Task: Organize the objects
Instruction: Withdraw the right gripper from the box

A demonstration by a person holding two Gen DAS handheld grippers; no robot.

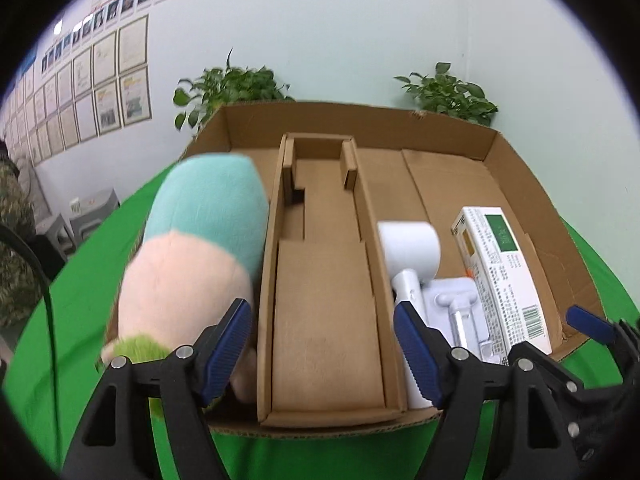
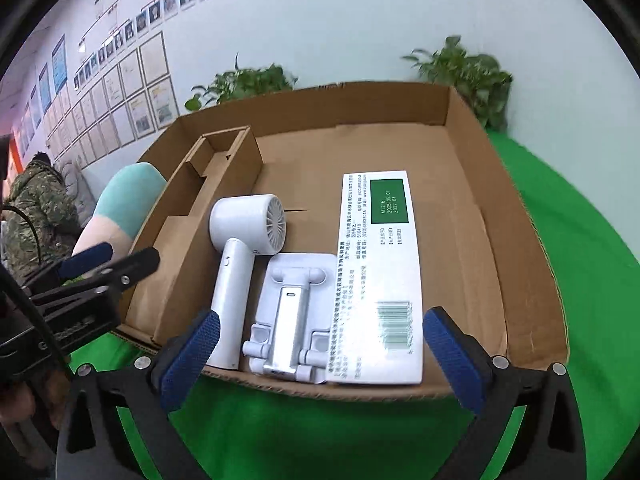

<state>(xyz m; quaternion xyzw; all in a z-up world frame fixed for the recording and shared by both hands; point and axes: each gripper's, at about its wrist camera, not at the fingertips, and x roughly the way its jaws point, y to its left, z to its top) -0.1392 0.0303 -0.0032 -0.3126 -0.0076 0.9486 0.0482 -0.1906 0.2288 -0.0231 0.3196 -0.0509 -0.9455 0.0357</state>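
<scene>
Cardboard tray [image 2: 472,168] sits on green tabletop [image 2: 580,280]. Inside, side by side: white handheld fan [image 2: 240,256], white folding stand [image 2: 292,312], white printed box [image 2: 380,280]. Plush toy [image 1: 200,248] lies at the tray's left side. Left claw [image 1: 324,352] released, nothing gripped. Right claw [image 2: 320,360] spread wide, gripping nothing.

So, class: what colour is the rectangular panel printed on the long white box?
Dark green, clearest in the right wrist view on the white box.

Matt cardboard tray [image 2: 472,152]; fuzzy plush toy [image 1: 200,248]; glossy plastic fan [image 2: 240,248].
</scene>
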